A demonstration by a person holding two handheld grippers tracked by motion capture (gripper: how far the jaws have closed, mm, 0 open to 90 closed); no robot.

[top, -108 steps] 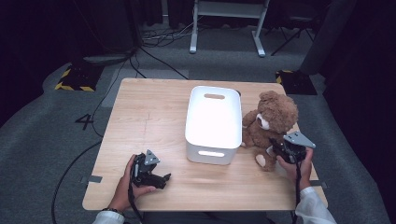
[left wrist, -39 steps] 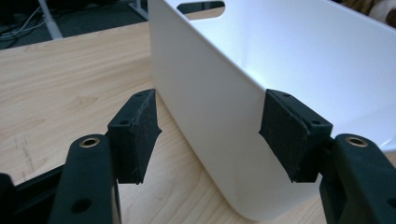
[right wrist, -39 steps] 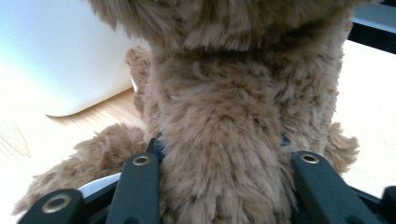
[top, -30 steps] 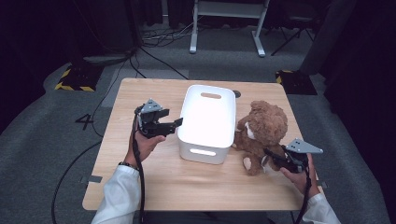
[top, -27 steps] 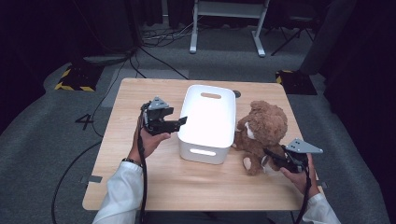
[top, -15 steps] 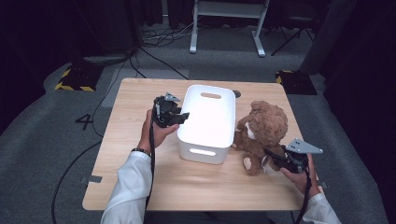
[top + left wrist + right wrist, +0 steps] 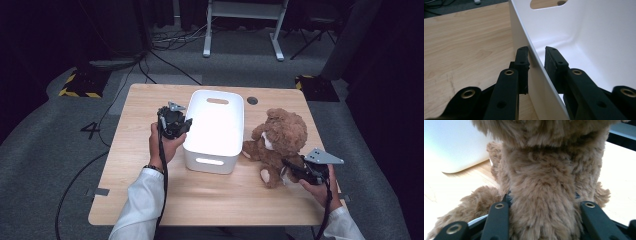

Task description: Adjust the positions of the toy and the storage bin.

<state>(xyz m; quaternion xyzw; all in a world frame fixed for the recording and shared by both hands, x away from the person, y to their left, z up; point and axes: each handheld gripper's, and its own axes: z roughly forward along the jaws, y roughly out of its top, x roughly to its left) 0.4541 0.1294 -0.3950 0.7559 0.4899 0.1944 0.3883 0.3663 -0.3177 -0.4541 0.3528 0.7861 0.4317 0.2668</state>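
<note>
While right gripper [image 7: 296,171] clamps teddy bear [image 7: 278,140], left gripper [image 7: 536,56] pinches bin wall [image 7: 524,42].

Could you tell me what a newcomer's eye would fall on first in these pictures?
Probably the bright white bin at the middle of the wooden table, its left wall straddled by the left gripper, whose jaws have just been closing on it. Next, the brown teddy bear sitting right of the bin, gripped from behind by the right gripper.
</note>
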